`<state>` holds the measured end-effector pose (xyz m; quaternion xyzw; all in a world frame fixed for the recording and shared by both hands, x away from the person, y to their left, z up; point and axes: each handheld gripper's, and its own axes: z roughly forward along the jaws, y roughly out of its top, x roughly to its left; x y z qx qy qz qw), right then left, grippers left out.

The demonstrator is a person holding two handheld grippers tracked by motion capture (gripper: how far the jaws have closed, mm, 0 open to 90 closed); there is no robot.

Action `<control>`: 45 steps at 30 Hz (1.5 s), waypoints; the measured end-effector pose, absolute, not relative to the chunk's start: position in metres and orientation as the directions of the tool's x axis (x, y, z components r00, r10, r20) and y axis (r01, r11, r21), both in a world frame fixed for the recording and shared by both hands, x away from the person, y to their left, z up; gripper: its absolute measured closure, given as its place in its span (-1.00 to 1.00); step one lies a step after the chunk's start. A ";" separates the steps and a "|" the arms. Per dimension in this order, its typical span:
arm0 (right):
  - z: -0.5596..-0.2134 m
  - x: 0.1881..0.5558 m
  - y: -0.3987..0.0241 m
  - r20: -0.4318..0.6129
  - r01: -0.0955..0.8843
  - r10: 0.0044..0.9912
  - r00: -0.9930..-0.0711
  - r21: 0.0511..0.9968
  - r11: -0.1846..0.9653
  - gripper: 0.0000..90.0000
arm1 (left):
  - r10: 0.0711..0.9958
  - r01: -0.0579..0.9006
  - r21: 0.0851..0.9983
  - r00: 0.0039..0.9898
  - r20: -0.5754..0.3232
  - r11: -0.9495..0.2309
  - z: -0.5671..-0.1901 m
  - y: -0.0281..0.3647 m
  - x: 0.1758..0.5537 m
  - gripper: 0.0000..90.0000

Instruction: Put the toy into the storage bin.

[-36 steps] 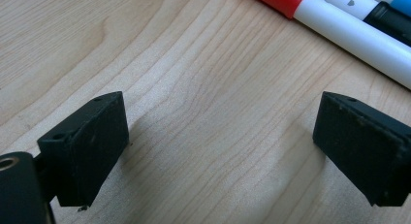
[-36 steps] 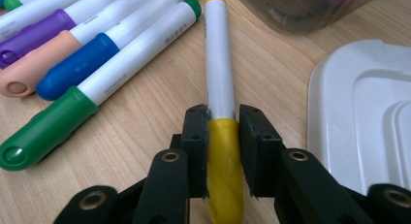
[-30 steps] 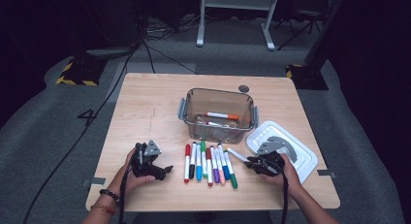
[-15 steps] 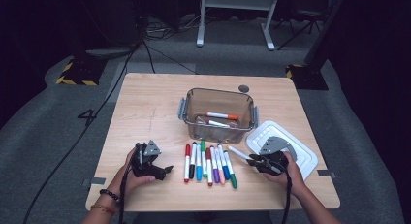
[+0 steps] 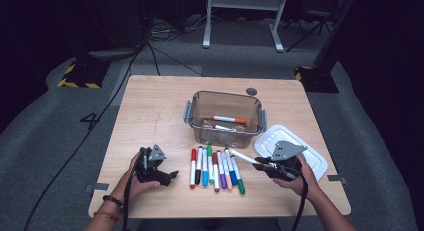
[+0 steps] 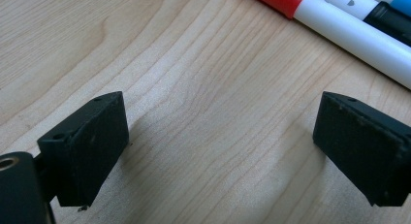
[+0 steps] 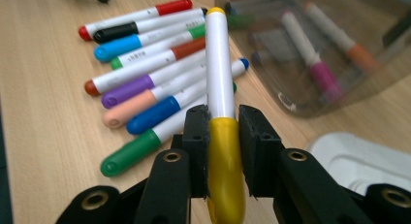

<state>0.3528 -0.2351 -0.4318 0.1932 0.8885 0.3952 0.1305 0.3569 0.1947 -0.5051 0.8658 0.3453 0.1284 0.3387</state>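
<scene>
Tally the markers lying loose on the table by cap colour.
red marker: 1
black marker: 1
light-blue marker: 1
green markers: 2
brown marker: 1
purple marker: 1
peach marker: 1
dark-blue marker: 1
Total: 9

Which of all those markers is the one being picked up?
The yellow-capped marker. The right gripper is shut on its cap and holds it above the row of markers lying flat on the table, beside the clear box.
</scene>
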 end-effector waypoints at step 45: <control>-0.344 0.450 -0.195 -0.162 0.140 0.376 -0.912 0.739 0.659 0.66 | 0.686 0.512 0.675 0.728 -0.012 -0.532 -0.505 0.195 0.357 -0.86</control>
